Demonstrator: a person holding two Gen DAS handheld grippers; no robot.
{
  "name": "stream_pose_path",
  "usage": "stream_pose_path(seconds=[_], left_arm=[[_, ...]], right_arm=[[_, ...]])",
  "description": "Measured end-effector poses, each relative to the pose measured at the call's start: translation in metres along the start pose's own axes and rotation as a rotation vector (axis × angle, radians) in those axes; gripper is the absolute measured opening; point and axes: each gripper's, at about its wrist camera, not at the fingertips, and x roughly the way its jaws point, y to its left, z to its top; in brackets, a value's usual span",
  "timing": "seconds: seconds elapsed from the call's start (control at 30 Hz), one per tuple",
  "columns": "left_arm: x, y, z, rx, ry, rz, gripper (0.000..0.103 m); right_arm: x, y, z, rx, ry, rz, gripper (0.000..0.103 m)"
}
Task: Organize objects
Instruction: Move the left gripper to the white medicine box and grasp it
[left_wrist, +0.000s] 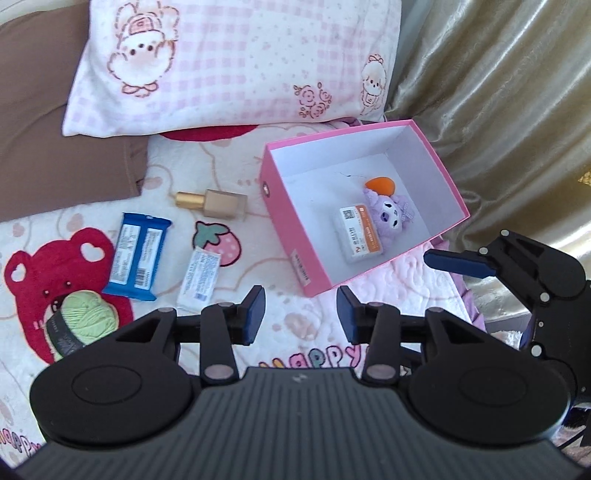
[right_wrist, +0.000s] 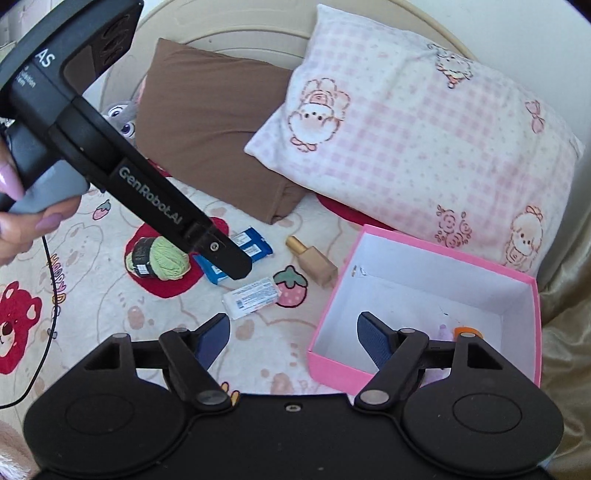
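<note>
Pink card forms the walls of the open box (left_wrist: 364, 206), which sits on the printed blanket (left_wrist: 295, 317) at the right side of the bed, its white interior facing up to serve, in my judgement, as the collection point. Inside it lie a purple plush toy (left_wrist: 391, 218) with an orange piece at its head, and a small white packet with an orange label (left_wrist: 360, 234), touching the plush. Four items lie loose on the blanket to the left of the box: a beige bottle with a gold cap (left_wrist: 212, 202) nearest it, a blue wrapper (left_wrist: 137, 256), a white sachet (left_wrist: 199, 278) and a ball of green yarn (left_wrist: 83, 321) furthest away. They lie apart from one another, so each looks reachable singly.

The left gripper (left_wrist: 301, 314) hovers over bare blanket between the sachet and the box's near corner. Its blue fingers (left_wrist: 255, 314) stand moderately apart, released, with nothing between them and touching nothing.

The right gripper (right_wrist: 291, 341) hangs at the box's near left wall. Its fingers (right_wrist: 373, 341) are spread wide and empty; one sits over the box interior, the other over the blanket. Whether either grazes the wall cannot be told.

The sachet appears the handiest next pick.
</note>
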Motion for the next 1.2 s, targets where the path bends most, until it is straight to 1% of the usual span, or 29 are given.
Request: stream_pose_path(seconds=[0.13,0.17,0.2,0.27,0.37,0.5,0.53,0.57,0.6,0.63,0.7,0.8,0.93,1.0,1.03,1.1,1.13,1.2], left_arm=[[-0.009,0.027,-0.015,-0.024,-0.015,0.031,0.047],[-0.007,0.036,-0.02,-0.037,-0.016,0.031,0.049],[-0.004,0.044,-0.024,-0.057,-0.015,0.028,0.051],[0.003,0.062,-0.034,-0.096,-0.017,0.021,0.052],[0.019,0.087,-0.045,-0.137,-0.014,-0.003,0.053],[0.039,0.113,-0.055,-0.164,-0.043,-0.019,0.053],[0.043,0.118,-0.057,-0.164,-0.052,-0.011,0.053],[0.046,0.123,-0.059,-0.158,-0.06,-0.003,0.053],[0.049,0.129,-0.06,-0.149,-0.065,0.003,0.053],[0.052,0.134,-0.062,-0.146,-0.068,0.006,0.053],[0.06,0.143,-0.067,-0.15,-0.076,-0.003,0.053],[0.076,0.154,-0.071,-0.17,-0.084,-0.024,0.053],[0.101,0.158,-0.074,-0.183,-0.118,-0.048,0.051],[0.115,0.159,-0.075,-0.205,-0.125,-0.064,0.051],[0.123,0.161,-0.075,-0.225,-0.126,-0.076,0.05],[0.138,0.167,-0.072,-0.287,-0.133,-0.085,0.049],[0.144,0.169,-0.07,-0.302,-0.143,-0.092,0.049],[0.155,0.172,-0.067,-0.326,-0.131,-0.087,0.048]], right_arm=[[0.015,0.026,0.0,-0.051,-0.008,0.05,0.085],[0.021,0.031,0.0,-0.058,-0.009,0.059,0.088],[0.028,0.038,-0.001,-0.062,-0.009,0.07,0.09],[0.042,0.048,-0.003,-0.076,0.005,0.083,0.09],[0.068,0.061,-0.005,-0.12,0.029,0.08,0.09],[0.1,0.067,-0.01,-0.144,0.026,0.091,0.09],[0.108,0.069,-0.013,-0.151,0.012,0.074,0.09],[0.117,0.073,-0.016,-0.17,-0.006,0.029,0.09],[0.123,0.077,-0.019,-0.202,-0.019,-0.011,0.09],[0.13,0.081,-0.022,-0.24,-0.033,-0.029,0.09],[0.141,0.086,-0.028,-0.282,-0.053,-0.04,0.09],[0.162,0.088,-0.032,-0.309,-0.068,-0.057,0.09],[0.194,0.085,-0.037,-0.322,-0.073,-0.055,0.09],[0.211,0.08,-0.038,-0.308,-0.065,-0.056,0.09],[0.221,0.076,-0.038,-0.282,-0.054,-0.06,0.09],[0.237,0.067,-0.037,-0.213,-0.002,-0.107,0.09],[0.243,0.063,-0.038,-0.183,0.009,-0.115,0.09],[0.248,0.055,-0.04,-0.146,0.007,-0.091,0.09]])
